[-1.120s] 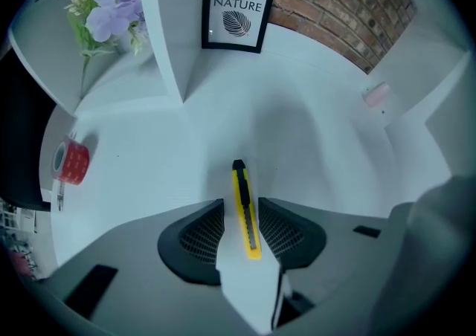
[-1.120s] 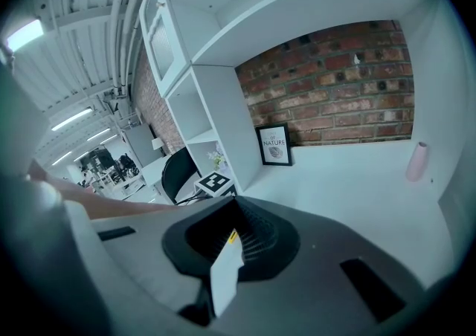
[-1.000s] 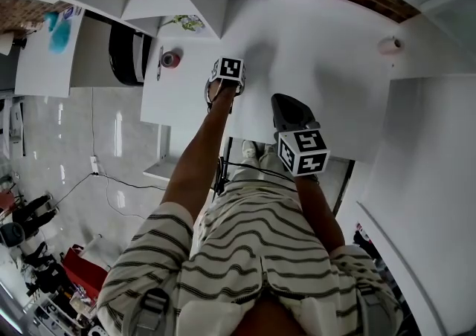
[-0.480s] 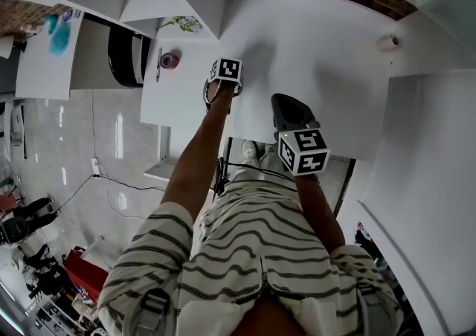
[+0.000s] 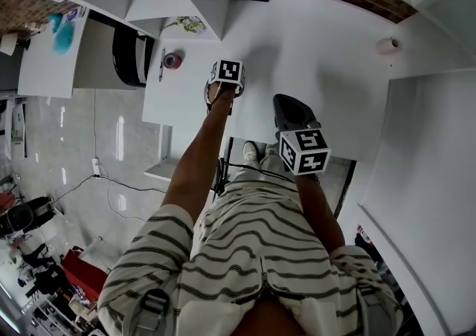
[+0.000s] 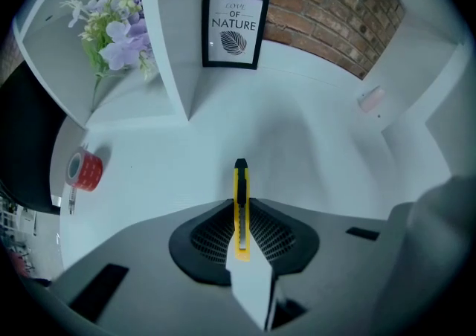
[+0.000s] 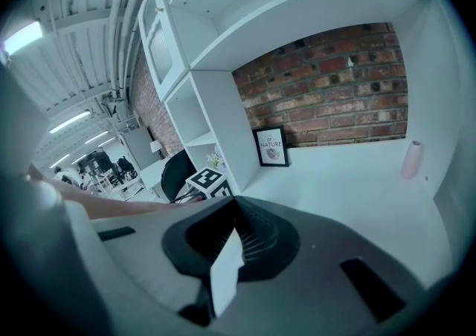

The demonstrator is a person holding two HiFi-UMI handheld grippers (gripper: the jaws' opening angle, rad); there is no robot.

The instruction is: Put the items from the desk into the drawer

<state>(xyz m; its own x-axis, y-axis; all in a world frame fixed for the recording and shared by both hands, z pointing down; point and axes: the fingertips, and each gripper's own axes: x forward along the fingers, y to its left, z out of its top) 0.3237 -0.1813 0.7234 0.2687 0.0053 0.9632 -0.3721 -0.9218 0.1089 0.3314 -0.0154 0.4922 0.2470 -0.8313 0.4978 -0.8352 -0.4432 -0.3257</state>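
A yellow utility knife (image 6: pixel 240 201) with a black slider stands on edge between the pads of my left gripper (image 6: pixel 239 212), its tip pointing away over the white desk (image 6: pixel 312 149). The jaws have just been closing and now pinch the knife. In the head view my left gripper (image 5: pixel 225 78) points steeply down near the desk's left part. My right gripper (image 5: pixel 286 108) hovers over the desk's front edge; in its own view my right gripper (image 7: pixel 236 212) has its jaws together with nothing between them. A red tape roll (image 6: pixel 84 170) lies at the left, and a pink cylinder (image 6: pixel 371 98) at the far right.
A framed print (image 6: pixel 233 28) leans against the brick back wall. White shelf dividers with purple flowers (image 6: pixel 115 30) rise at the back left. A black chair (image 5: pixel 130 56) stands left of the desk. The desk's right side wall (image 5: pixel 424 178) bounds the right.
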